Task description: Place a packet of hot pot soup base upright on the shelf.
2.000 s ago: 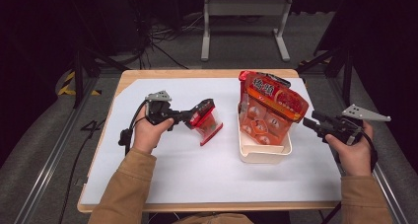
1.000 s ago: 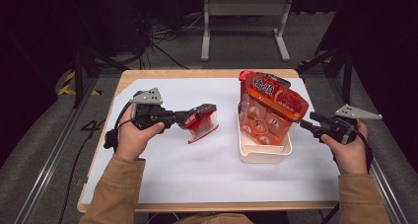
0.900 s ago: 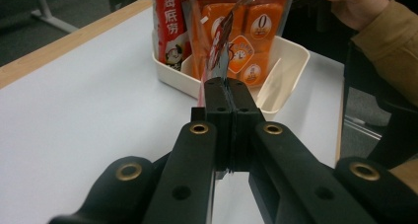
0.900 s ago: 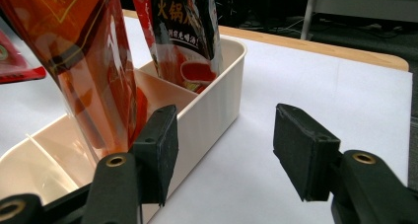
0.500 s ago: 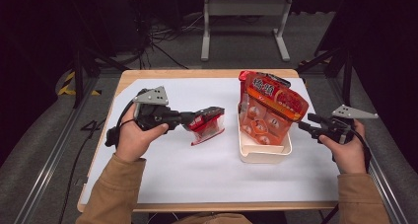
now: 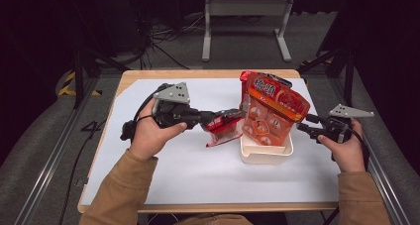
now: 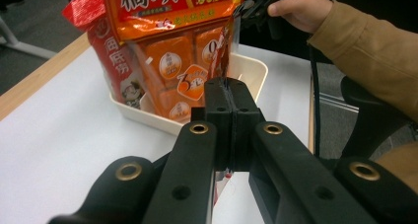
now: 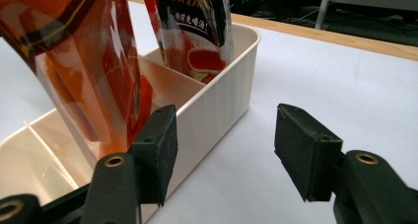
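Gripping a small red packet (image 6: 224, 127) in the clenched left gripper (image 6: 210, 120), holding it lifted off the white table (image 6: 188, 170) just left of the cream bin (image 6: 265, 154). Standing released, jaws apart with nothing between them, the right gripper (image 6: 303, 129) just beside the bin's right wall. Leaning upright in the bin, a large orange snack bag (image 6: 273, 108); standing behind it, a red-and-black pouch (image 8: 194, 21).

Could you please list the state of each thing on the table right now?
left tongs: shut on the red packet
red packet: held off the table, beside the bin
right tongs: open, holding nothing
cream bin: upright, divided
orange bag: standing in the bin, leaning
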Available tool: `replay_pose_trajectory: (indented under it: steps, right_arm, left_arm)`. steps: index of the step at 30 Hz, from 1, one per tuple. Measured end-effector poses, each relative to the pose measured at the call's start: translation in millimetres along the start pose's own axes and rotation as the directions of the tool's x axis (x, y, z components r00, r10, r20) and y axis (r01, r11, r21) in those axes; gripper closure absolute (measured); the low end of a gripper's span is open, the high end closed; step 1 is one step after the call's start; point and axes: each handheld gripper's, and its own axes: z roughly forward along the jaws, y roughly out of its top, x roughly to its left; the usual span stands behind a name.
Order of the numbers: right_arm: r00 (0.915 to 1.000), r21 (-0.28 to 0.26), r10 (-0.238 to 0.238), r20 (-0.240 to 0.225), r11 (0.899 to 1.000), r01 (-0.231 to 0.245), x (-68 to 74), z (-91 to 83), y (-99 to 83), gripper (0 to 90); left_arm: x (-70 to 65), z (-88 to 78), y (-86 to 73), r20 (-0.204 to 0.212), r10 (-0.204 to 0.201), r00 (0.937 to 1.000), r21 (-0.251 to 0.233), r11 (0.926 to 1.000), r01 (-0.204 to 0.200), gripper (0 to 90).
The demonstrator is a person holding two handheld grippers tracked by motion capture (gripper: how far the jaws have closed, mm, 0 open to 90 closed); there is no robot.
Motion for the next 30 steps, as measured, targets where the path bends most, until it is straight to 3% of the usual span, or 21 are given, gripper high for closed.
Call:
replay_pose_trajectory:
  steps: [13, 21, 30]
  right_arm:
    - [0.9993, -0.036, 0.000, -0.037, 0.999, -0.002, 3.4, -0.8, 5.3, 42.0]
    - [0.9996, -0.042, 0.008, -0.026, 0.999, -0.009, 2.1, -5.0, 3.8, 41.9]
    - [0.9996, -0.045, 0.016, -0.025, 0.999, -0.017, -0.7, -5.6, 2.7, 41.9]
  left_arm:
    - [-4.9, 30.5, 21.8, 0.049, 0.051, 0.9975, -0.005, 0.9987, -0.051, 89.5]
    - [1.4, 50.6, 29.5, 0.069, 0.057, 0.9960, -0.011, 0.9983, -0.056, 89.5]
    - [3.5, 68.6, 36.1, 0.076, 0.092, 0.9929, -0.037, 0.9953, -0.090, 89.5]
